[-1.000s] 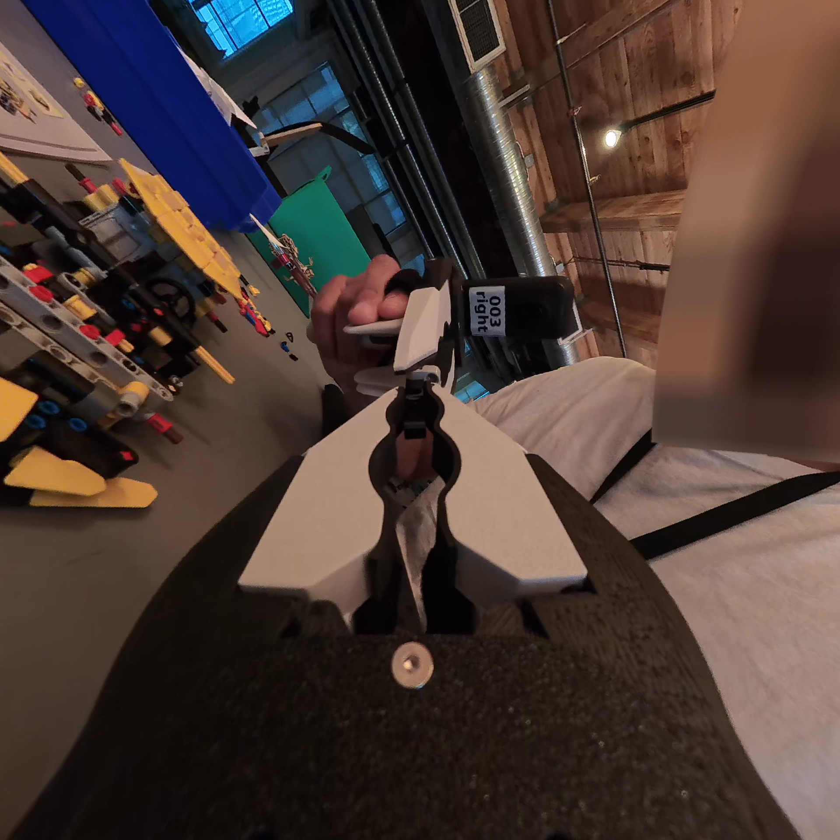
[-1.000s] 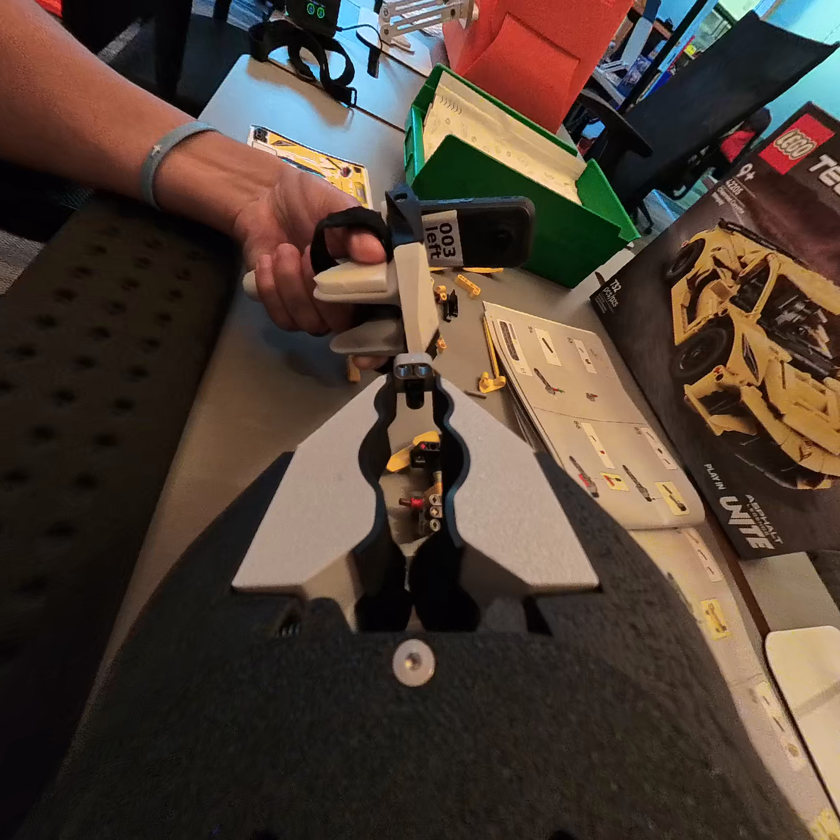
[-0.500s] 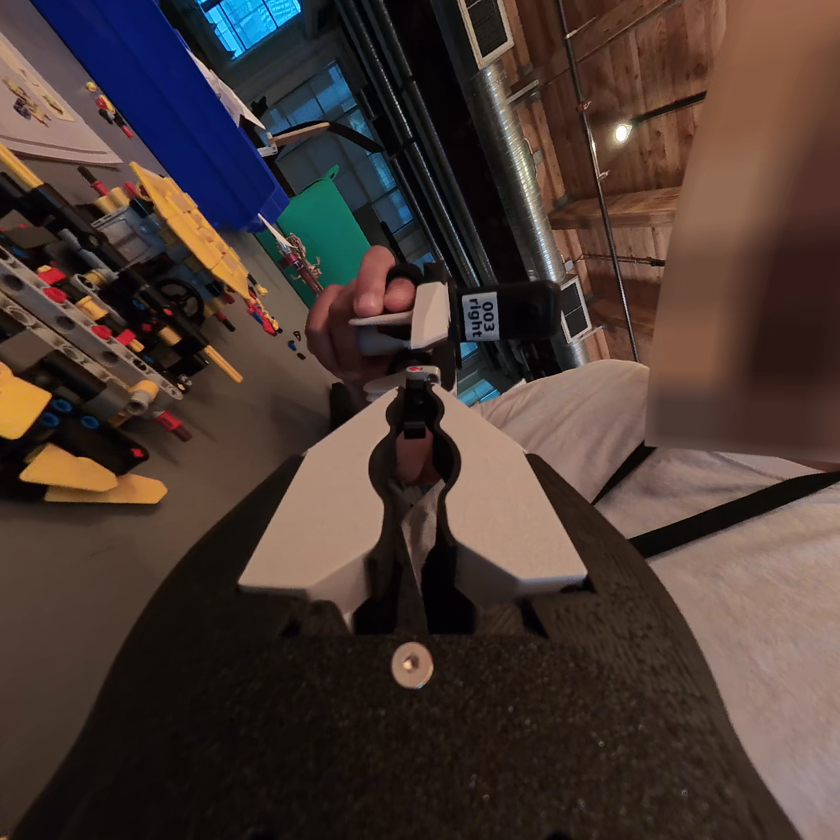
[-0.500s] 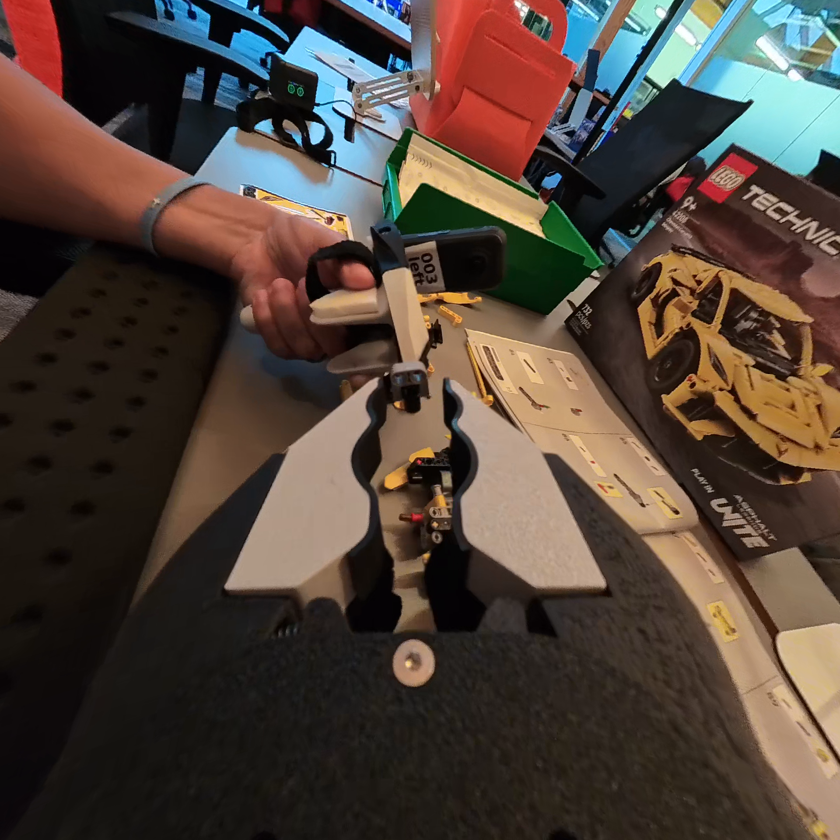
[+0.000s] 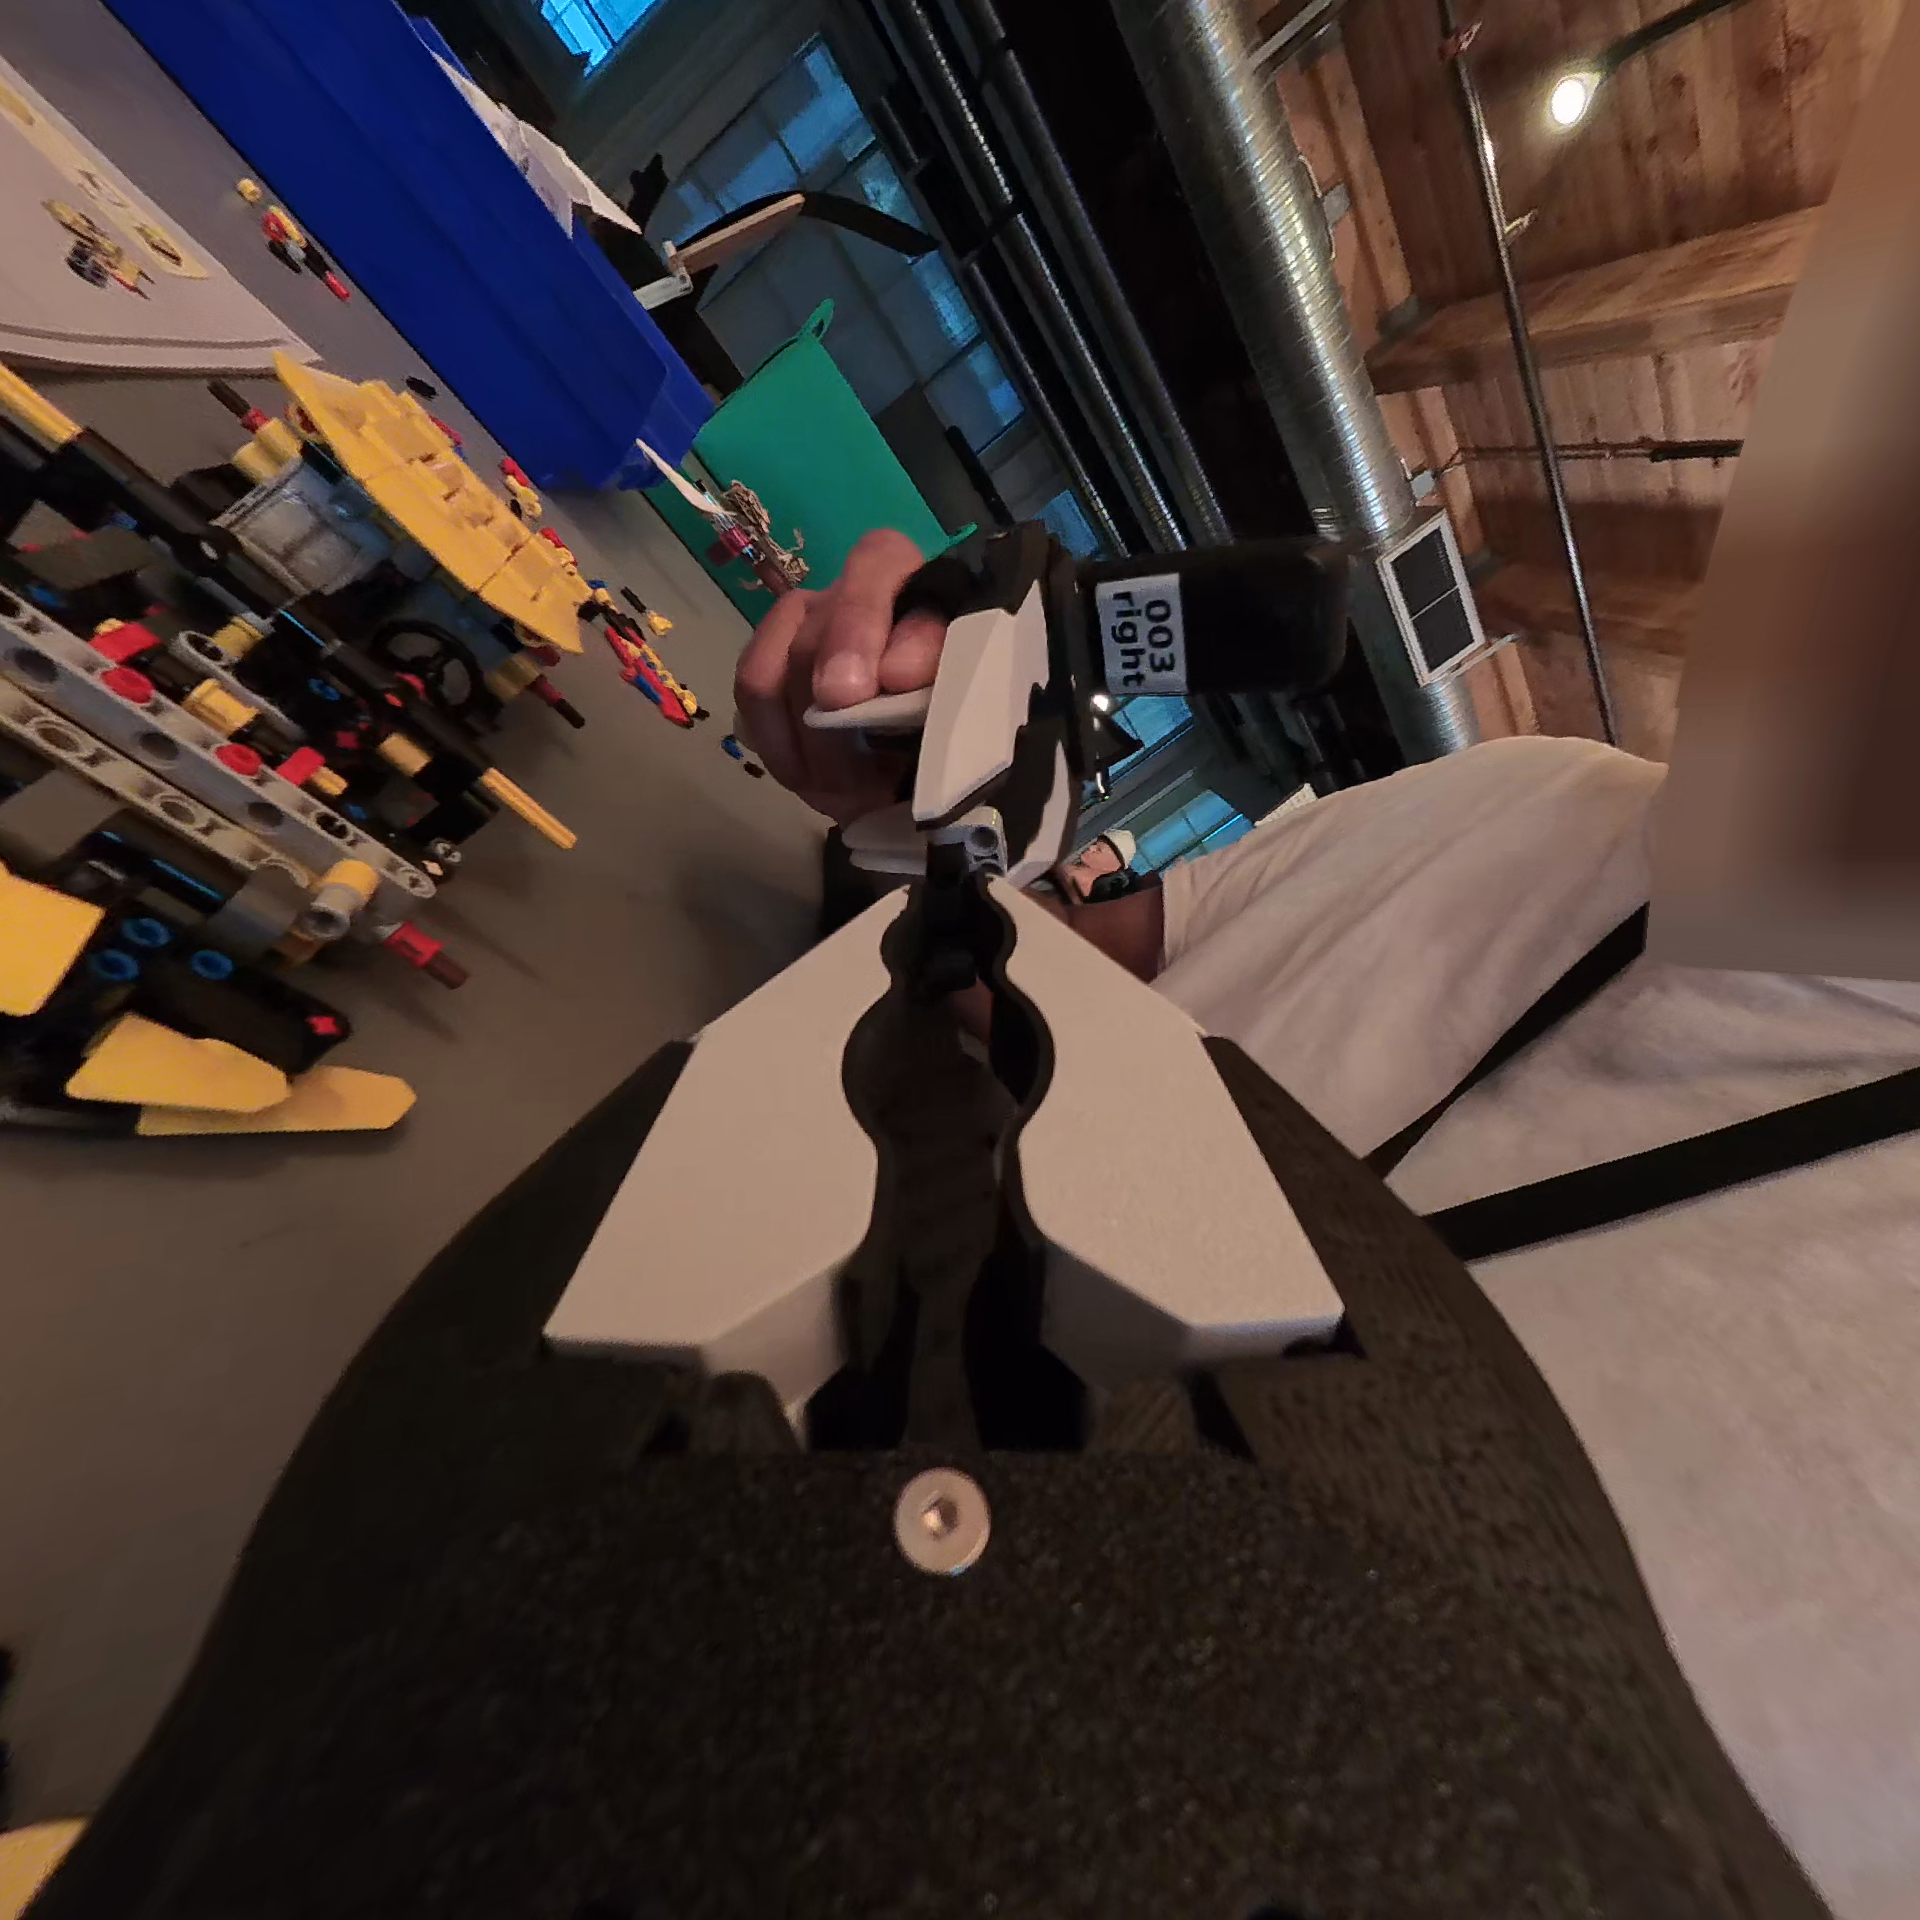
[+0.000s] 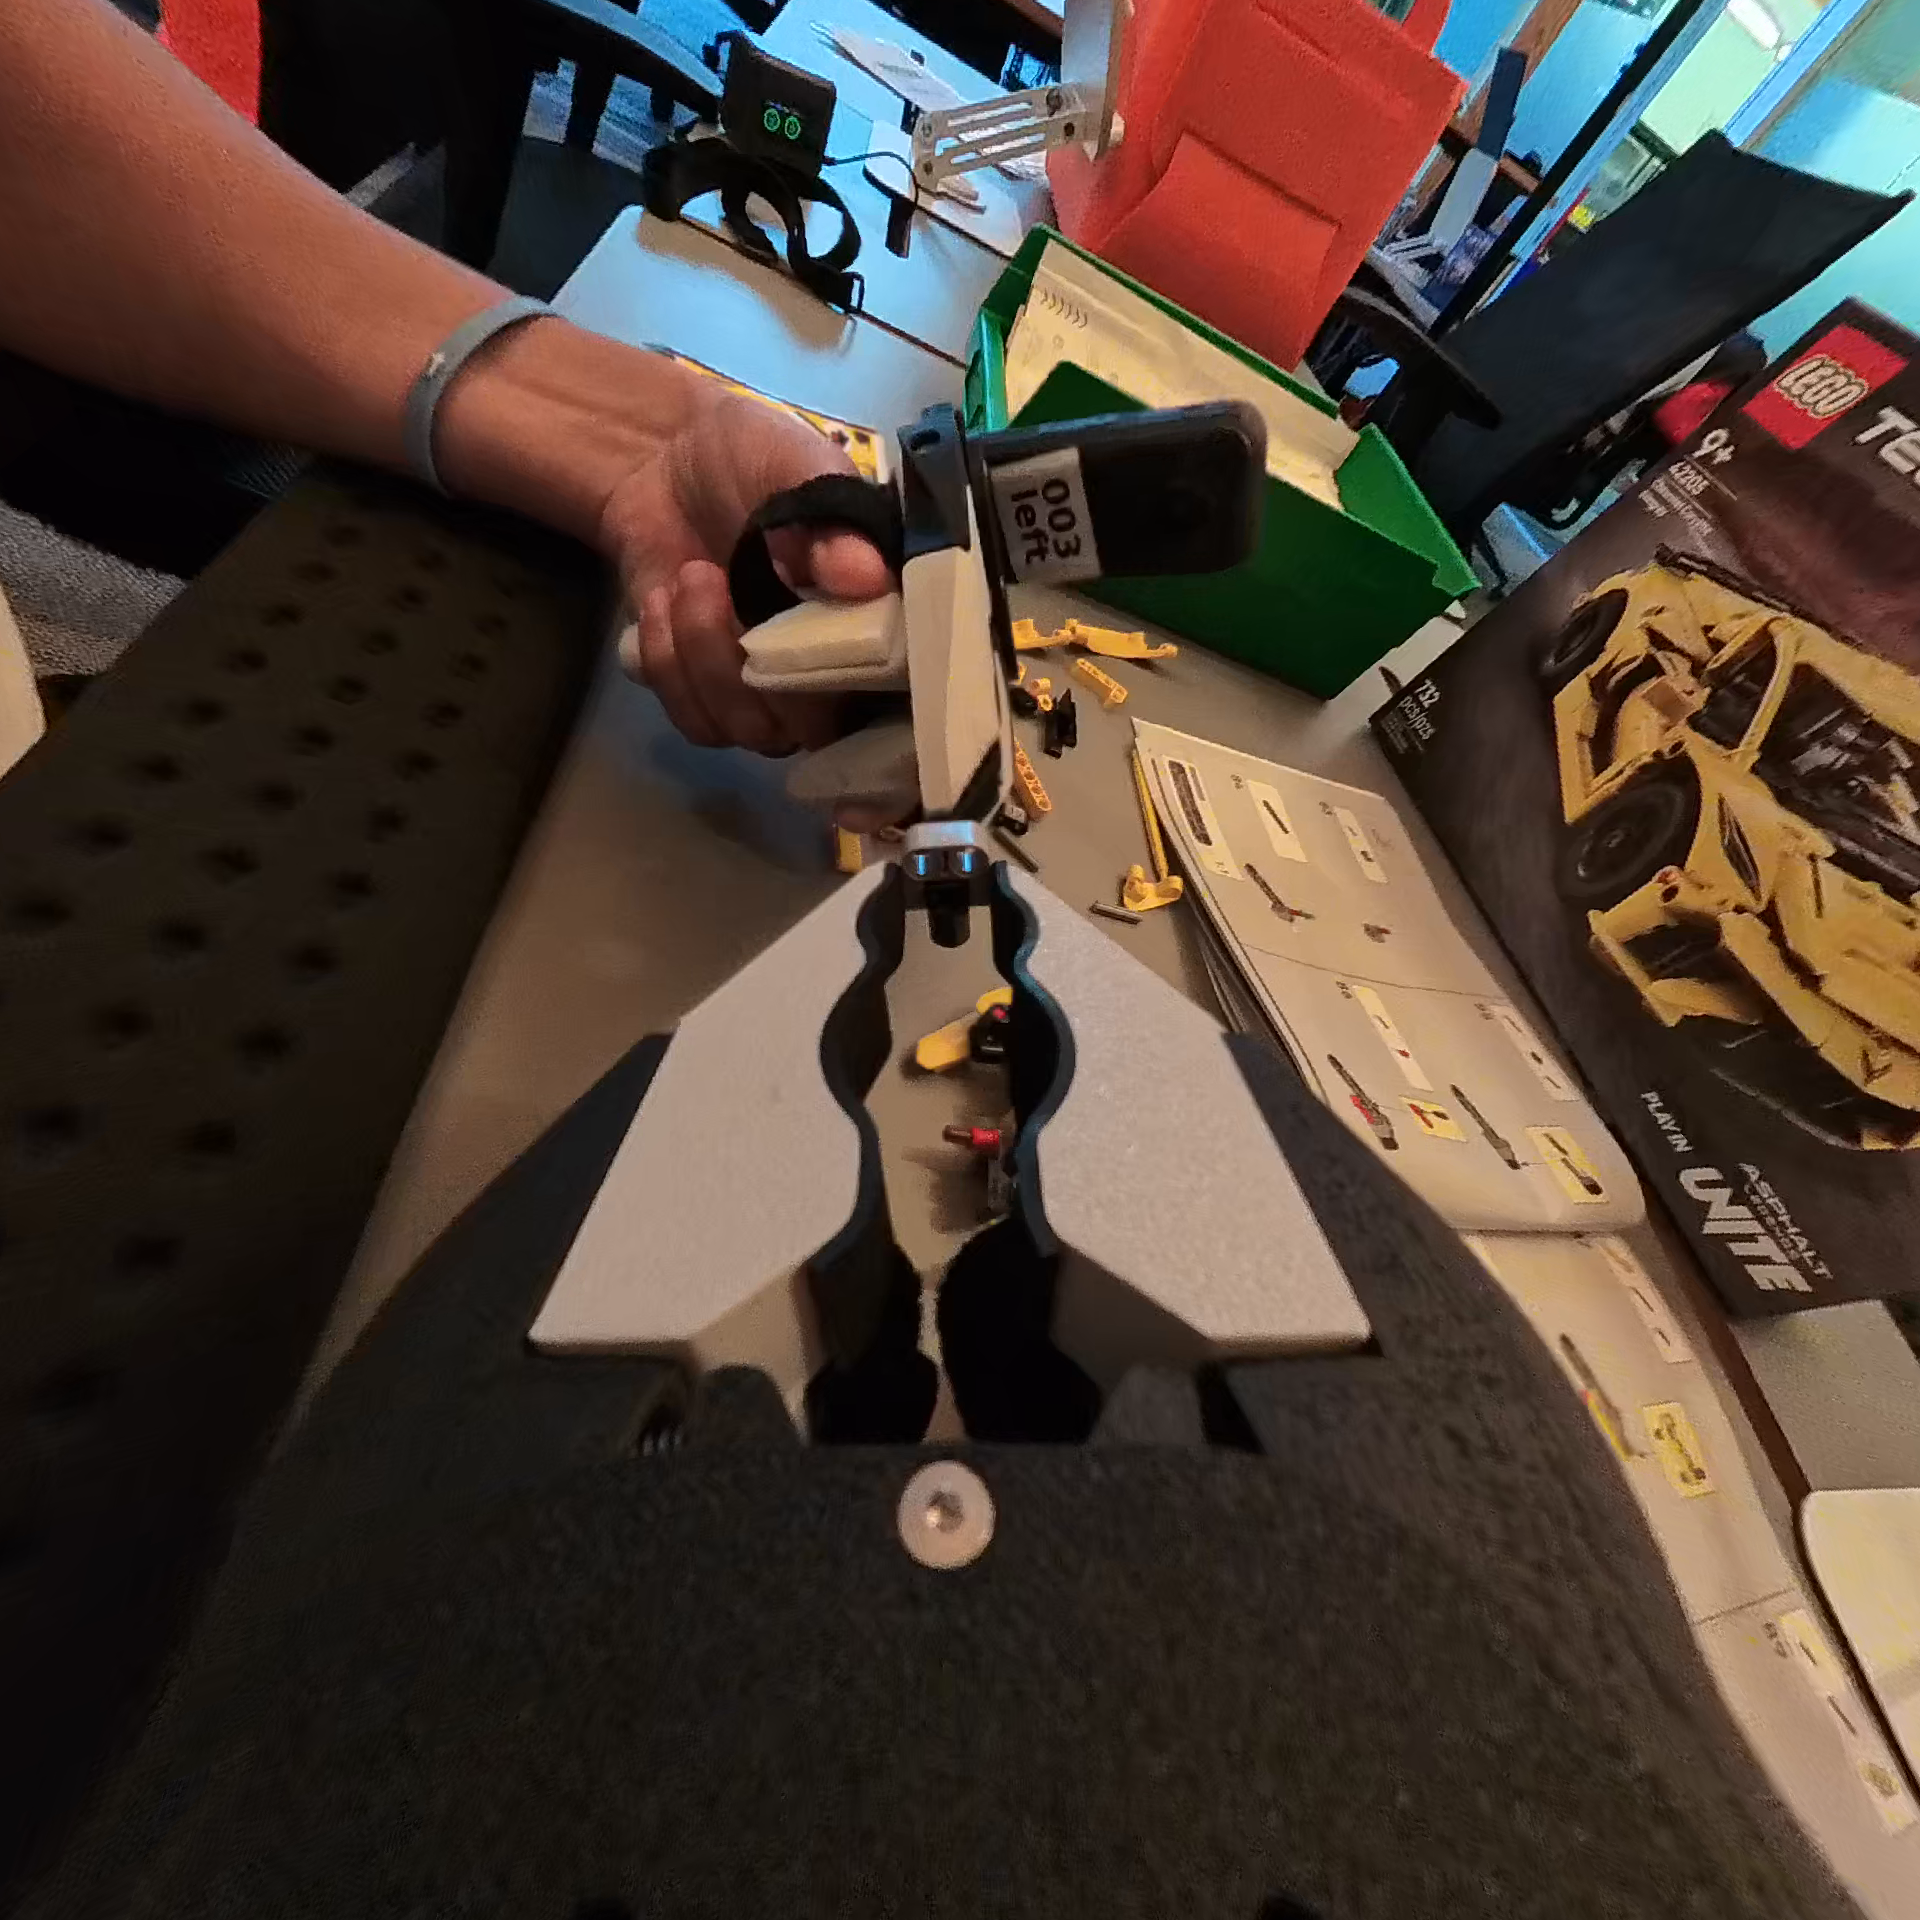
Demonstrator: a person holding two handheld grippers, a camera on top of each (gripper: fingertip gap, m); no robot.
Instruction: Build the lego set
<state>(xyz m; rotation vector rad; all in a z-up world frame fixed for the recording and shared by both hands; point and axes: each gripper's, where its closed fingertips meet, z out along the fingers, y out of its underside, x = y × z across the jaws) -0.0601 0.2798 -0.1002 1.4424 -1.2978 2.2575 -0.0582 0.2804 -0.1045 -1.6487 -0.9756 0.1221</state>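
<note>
My left gripper is shut on a small black piece. Its far end meets a grey two-hole connector at my right gripper's tips. In the right wrist view my right gripper is shut on that grey connector, and a short black pin sticks out of it toward the camera. The left gripper comes down onto the connector from above. Both are held in the air above the grey table. The partly built yellow and black car model lies on the table at left.
Loose yellow and black parts lie near a green bin. An open instruction booklet and the set's box lie at right. A dark perforated surface is at left. A blue bin stands behind the model. Only a small space, under 4 cm, lies between the two pairs of fingers.
The grippers stay tip to tip. Half a second ago the right jaws stood a little wider around the grey connector; now they sit against it again. Both grippers have tilted slightly.
</note>
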